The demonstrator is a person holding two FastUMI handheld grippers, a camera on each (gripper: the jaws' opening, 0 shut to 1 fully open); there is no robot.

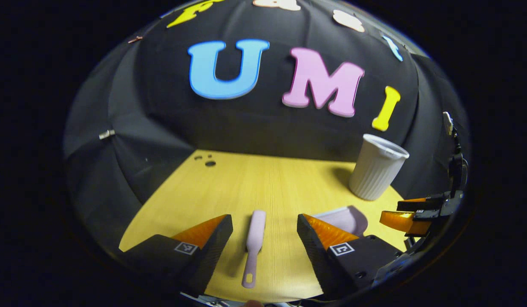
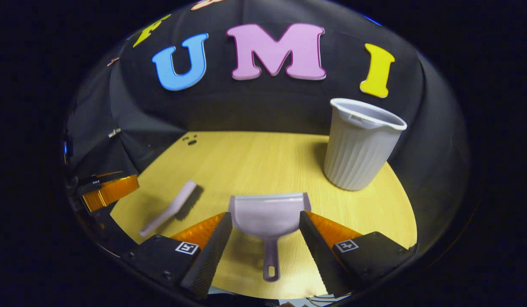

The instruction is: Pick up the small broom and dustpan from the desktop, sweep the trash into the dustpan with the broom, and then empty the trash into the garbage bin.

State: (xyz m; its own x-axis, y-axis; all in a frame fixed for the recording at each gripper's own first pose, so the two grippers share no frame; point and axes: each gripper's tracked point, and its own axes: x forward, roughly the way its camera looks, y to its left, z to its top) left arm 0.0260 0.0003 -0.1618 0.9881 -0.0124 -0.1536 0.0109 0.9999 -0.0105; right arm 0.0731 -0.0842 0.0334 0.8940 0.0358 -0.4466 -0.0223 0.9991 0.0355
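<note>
In the left gripper view, the small pale pink broom lies on the wooden desktop, its handle pointing toward me. My left gripper is open, one finger on each side of it, not touching. Part of the pale dustpan shows behind the right finger. In the right gripper view, the dustpan lies flat with its handle toward me. My right gripper is open around it. The broom lies to its left.
A white ribbed garbage bin stands upright at the back right of the desktop, also seen as the bin. The other gripper is at the right edge; the left one is at the left edge. Small dark bits lie at the far left.
</note>
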